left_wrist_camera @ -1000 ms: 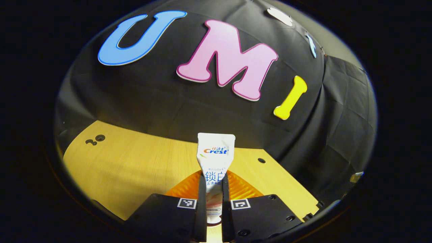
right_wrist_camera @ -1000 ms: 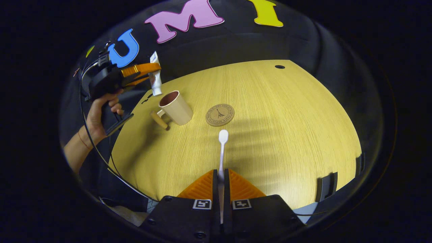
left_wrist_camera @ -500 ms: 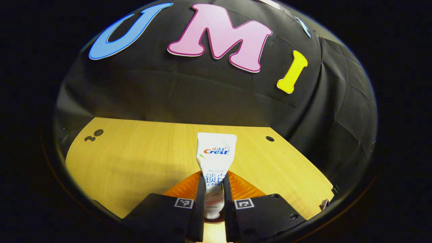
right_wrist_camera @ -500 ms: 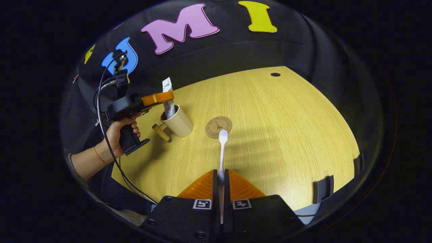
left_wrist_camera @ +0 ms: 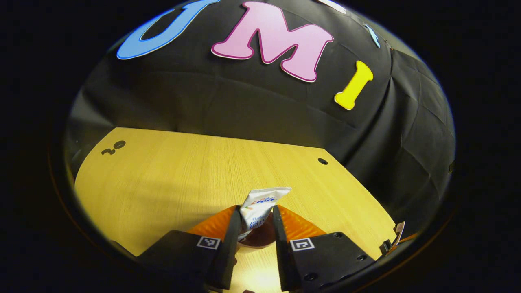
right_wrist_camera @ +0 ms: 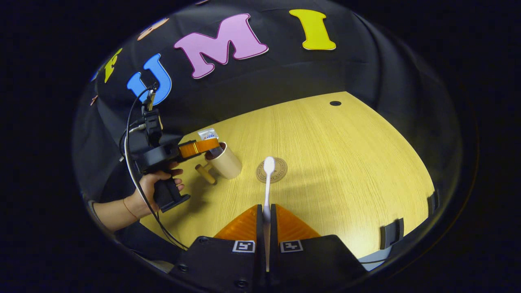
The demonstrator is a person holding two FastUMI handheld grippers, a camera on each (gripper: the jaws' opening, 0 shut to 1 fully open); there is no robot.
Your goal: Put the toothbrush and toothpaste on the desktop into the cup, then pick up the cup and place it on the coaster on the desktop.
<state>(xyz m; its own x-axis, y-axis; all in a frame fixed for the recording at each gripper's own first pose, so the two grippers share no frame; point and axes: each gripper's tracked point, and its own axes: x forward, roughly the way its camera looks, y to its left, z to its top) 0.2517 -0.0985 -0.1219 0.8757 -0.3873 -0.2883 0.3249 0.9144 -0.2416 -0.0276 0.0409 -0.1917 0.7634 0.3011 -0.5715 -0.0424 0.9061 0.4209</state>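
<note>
Left gripper view: the left gripper (left_wrist_camera: 254, 228) with its fingers parted, a gap on either side of the toothpaste (left_wrist_camera: 259, 205), a soft, flat-crimped white tube that leans to one side between them and stands with its lower end inside the dark mouth of the cup (left_wrist_camera: 256, 239); whether either finger touches the tube cannot be told; beyond, the desk (left_wrist_camera: 163, 175), a pale wood-grain top with a small round hole near its far edge. Right gripper view: the right gripper (right_wrist_camera: 266, 228) with its fingers closed on the slender white handle of the toothbrush (right_wrist_camera: 267, 185), whose rounded oval head points forward and overlaps the coaster (right_wrist_camera: 276, 173), a thin round disc lying flat on the desk (right_wrist_camera: 346, 162); just left of the coaster, the cup (right_wrist_camera: 226, 162), a smooth beige tapered mug with a stubby wooden peg handle, standing on the desk beside the coaster and apart from it; the crimped end of the toothpaste (right_wrist_camera: 207, 134) protrudes above its rim; the left gripper (right_wrist_camera: 203, 145) lies level at the cup's mouth, held by a hand (right_wrist_camera: 156, 185) on a dark pistol grip, cables looping down from the body.
</note>
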